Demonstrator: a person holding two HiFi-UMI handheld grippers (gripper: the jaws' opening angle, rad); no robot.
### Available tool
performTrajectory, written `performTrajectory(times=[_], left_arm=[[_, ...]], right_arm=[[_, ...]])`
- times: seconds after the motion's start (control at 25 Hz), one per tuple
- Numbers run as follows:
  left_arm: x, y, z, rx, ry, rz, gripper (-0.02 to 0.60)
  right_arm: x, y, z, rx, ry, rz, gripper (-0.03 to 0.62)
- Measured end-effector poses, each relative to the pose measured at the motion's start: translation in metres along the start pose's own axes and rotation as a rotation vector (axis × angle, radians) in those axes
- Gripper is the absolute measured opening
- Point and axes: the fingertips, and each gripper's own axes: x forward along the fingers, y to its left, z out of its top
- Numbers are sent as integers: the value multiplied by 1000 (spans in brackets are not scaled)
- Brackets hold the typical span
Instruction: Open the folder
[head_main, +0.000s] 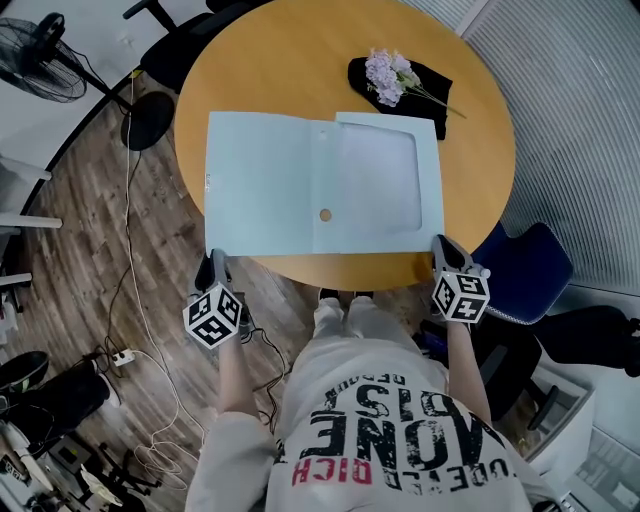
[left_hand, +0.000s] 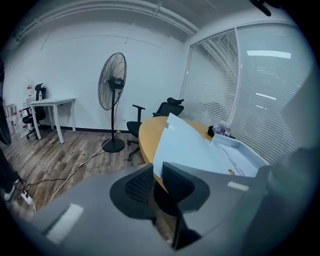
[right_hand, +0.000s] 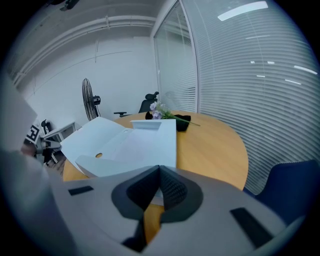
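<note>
The pale blue folder (head_main: 270, 180) lies open and flat on the round wooden table (head_main: 300, 60), its left cover overhanging the table's left edge. Its right half (head_main: 380, 180) has a raised rim. My left gripper (head_main: 213, 258) hangs just off the table's front edge below the cover's near left corner. In the left gripper view its jaws (left_hand: 156, 167) stand a narrow gap apart with nothing between them, the cover (left_hand: 190, 145) just beyond. My right gripper (head_main: 445, 245) sits at the folder's near right corner, its pads (right_hand: 159, 170) closed on the folder's edge (right_hand: 145, 145).
Purple flowers (head_main: 388, 75) lie on a black cloth (head_main: 430, 85) at the table's far side. A blue chair (head_main: 525, 270) stands at the right, a standing fan (left_hand: 112, 85) and black office chairs (left_hand: 167, 107) at the left. Cables (head_main: 150, 380) run over the wooden floor.
</note>
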Motion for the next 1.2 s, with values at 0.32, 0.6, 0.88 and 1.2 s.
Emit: performTrajectory(times=[0.32,0.6,0.88,1.2], left_arm=[[30,14,-35,26,121,10,83],[37,17,-45,37,152,-9,92],[30,18,-52,32,121,14,32],[18,14,-34,46,63,0,35]], right_arm=[[1,-2,0,14,-3,-12,12],[1,-2,0,26,-2,-22,12],[2,-3,0,33,0,-21,12],[2,-4,0,29,1,-21,12]])
